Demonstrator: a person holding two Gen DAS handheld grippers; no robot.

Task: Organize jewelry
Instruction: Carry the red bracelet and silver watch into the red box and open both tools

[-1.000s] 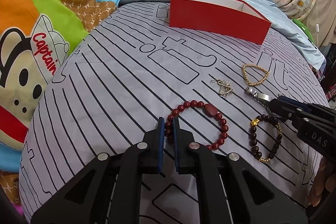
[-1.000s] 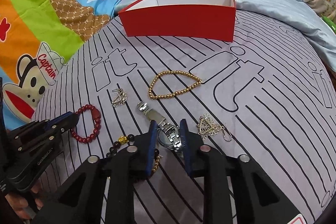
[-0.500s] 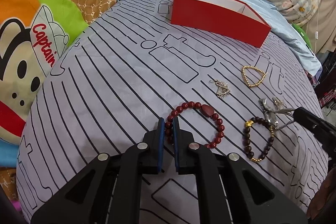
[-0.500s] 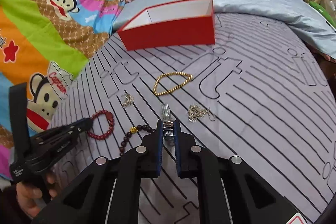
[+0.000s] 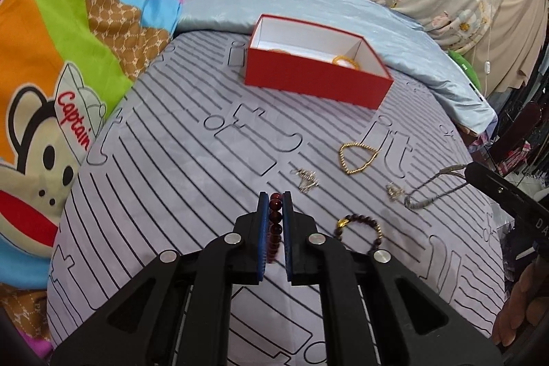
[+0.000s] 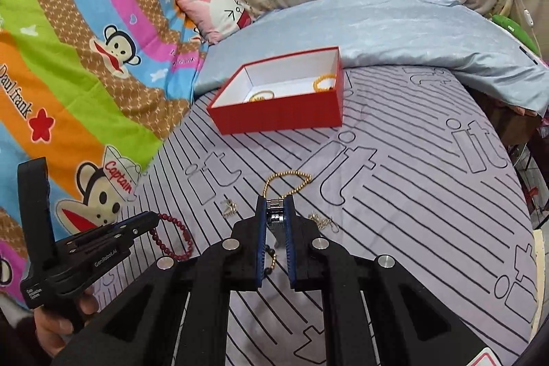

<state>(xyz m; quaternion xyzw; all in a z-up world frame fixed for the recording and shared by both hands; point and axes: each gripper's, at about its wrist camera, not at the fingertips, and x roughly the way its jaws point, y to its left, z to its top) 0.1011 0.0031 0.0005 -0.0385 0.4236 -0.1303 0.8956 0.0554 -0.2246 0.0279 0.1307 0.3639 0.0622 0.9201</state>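
Since a second ago both bracelets' neighbours have left the bed: the left claw [image 5: 275,198] has lifted the red bead bracelet [image 5: 275,222] clamped between its fingers, and the right claw [image 6: 275,202] has raised the silver watch [image 6: 276,211], pinched tight. On the striped bedsheet [image 5: 171,187] below, the dark bead bracelet [image 5: 360,225] lies at four o'clock of the left claw. Farther, the gold bead bracelet [image 5: 357,156] sits at one o'clock. Farthest, at twelve, the red box [image 5: 315,81] holds yellow bangles [image 6: 324,82].
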